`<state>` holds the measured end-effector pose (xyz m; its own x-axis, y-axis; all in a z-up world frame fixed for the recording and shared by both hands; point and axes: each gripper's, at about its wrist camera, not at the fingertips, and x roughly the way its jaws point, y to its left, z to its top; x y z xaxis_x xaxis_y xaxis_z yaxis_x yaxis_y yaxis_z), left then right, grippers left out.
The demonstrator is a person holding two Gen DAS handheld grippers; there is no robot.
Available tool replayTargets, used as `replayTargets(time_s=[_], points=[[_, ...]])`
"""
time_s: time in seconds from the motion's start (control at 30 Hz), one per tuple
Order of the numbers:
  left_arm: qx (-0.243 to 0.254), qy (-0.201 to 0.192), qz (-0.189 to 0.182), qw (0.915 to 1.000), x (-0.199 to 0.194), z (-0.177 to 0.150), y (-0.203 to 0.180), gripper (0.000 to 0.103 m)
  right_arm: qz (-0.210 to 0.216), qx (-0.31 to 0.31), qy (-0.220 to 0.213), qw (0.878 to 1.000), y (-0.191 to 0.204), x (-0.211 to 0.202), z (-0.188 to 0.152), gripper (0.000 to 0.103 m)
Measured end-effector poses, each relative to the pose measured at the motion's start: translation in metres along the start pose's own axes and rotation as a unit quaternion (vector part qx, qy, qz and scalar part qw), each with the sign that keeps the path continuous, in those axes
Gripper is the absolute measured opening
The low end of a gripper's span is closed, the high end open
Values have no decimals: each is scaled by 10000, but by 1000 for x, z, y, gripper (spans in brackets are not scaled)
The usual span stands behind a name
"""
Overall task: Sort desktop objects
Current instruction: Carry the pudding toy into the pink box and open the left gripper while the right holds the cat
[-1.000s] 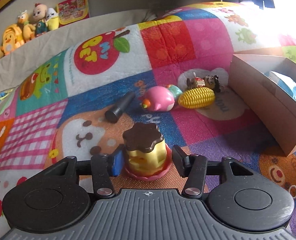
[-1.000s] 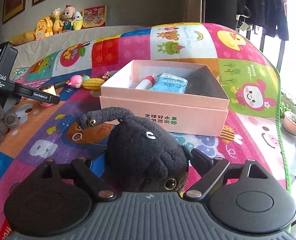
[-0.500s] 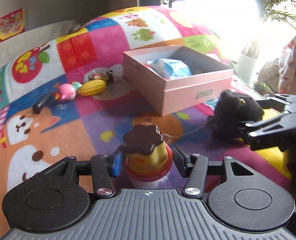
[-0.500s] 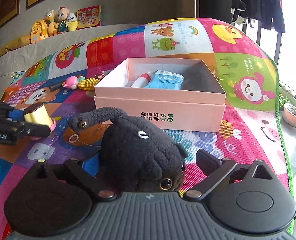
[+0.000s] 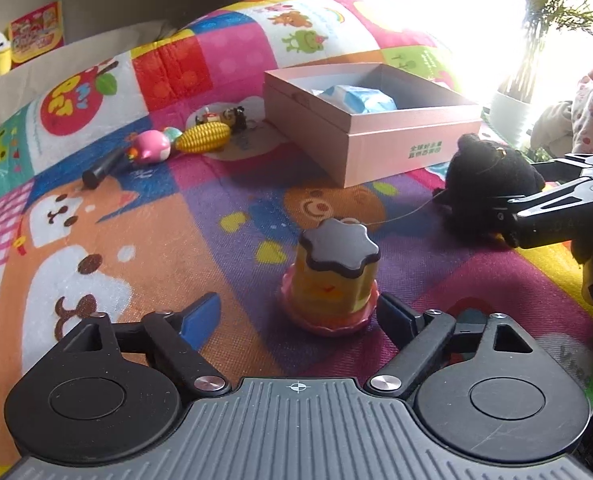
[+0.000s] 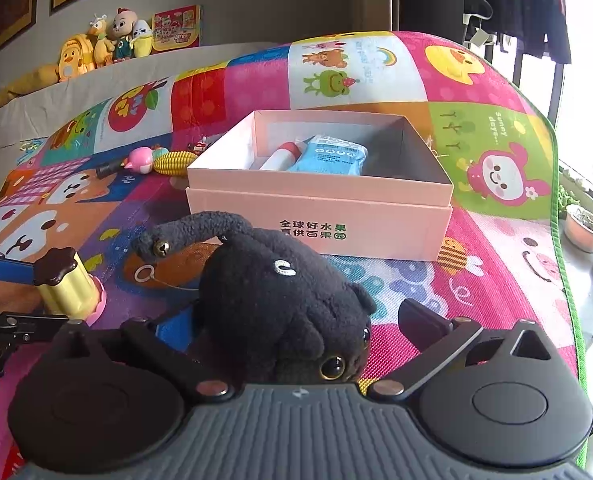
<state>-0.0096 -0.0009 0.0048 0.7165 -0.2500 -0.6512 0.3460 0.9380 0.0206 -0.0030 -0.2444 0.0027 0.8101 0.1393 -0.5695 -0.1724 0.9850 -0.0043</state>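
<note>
A pudding toy [image 5: 330, 276] with a brown lid, yellow body and pink base stands upright on the play mat. My left gripper [image 5: 300, 316] is around it with its jaws opening. The blue left pad [image 5: 200, 316] is well clear of the toy and the right finger [image 5: 400, 316] sits by the pink base. A black plush cat [image 6: 280, 304] lies on the mat between the opening jaws of my right gripper [image 6: 296, 328]. Its right finger [image 6: 424, 320] stands apart from the fur. An open pink box [image 6: 320, 216] stands just behind and holds a blue packet [image 6: 328, 156] and a white tube [image 6: 280, 156].
A toy corn cob [image 5: 203, 138], a pink bird toy [image 5: 150, 147], a black cylinder [image 5: 100, 170] and small figures [image 5: 232, 114] lie on the mat left of the box. Soft toys [image 6: 104, 44] line a ledge behind. Potted plants [image 6: 586, 228] stand beyond the mat's right edge.
My left gripper swung right carrying the pudding toy, which now stands on the mat near the plush cat with the jaws spread wide. My right jaws have widened off the plush.
</note>
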Motion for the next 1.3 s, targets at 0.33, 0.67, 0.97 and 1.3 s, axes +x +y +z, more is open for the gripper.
replayTargets(time_s=[0.33,0.67,0.97,1.3], points=[[-915,21,906,9917,5,1,43,97,-19,-27,78,10000,2,3,0,103],[-587,-100,461,9972,17,12,16,97,-79,6,32,10000,1,2,0,103],[-579,-104,492,9971,32,28,15,61,-4,-277,-169,9995,9,-7,-1,92],[383,-162,277,9988,-13,7,-21,61,315,-189,182,9992,4,-29,3,75]])
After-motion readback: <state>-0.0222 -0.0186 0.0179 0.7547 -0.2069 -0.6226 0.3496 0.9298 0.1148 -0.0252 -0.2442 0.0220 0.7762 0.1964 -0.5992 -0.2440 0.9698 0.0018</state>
